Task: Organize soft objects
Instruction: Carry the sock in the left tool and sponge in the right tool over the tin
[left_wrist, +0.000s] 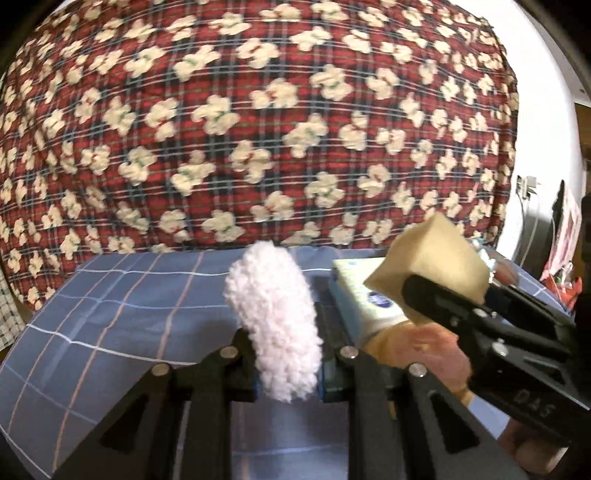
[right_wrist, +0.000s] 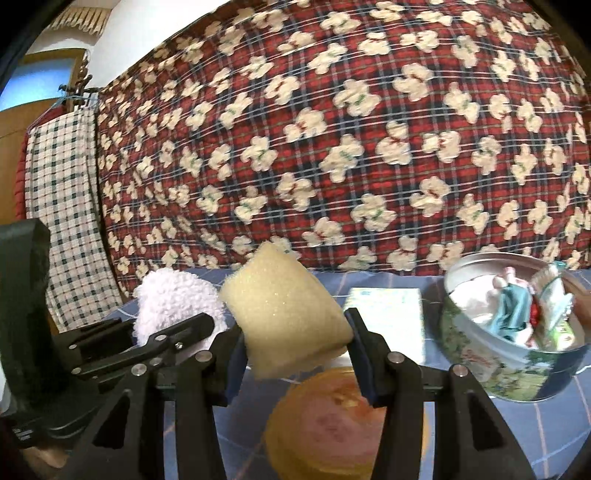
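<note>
The left gripper (left_wrist: 286, 373) squeezes a fluffy white cloth (left_wrist: 275, 325). Beside it, the right gripper (right_wrist: 295, 354) pinches a yellow sponge (right_wrist: 286, 317). Both soft things hang above the blue checked sheet (left_wrist: 110, 306), not put away. Farther right, the round tin (right_wrist: 509, 369) already holds some small soft things, so I think they go there.

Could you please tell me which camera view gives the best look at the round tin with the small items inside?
The right wrist view. There the round tin shows its open top, printed wall and contents, right of the sponge held in the right gripper. The left wrist view shows none of it that I can identify.
</note>
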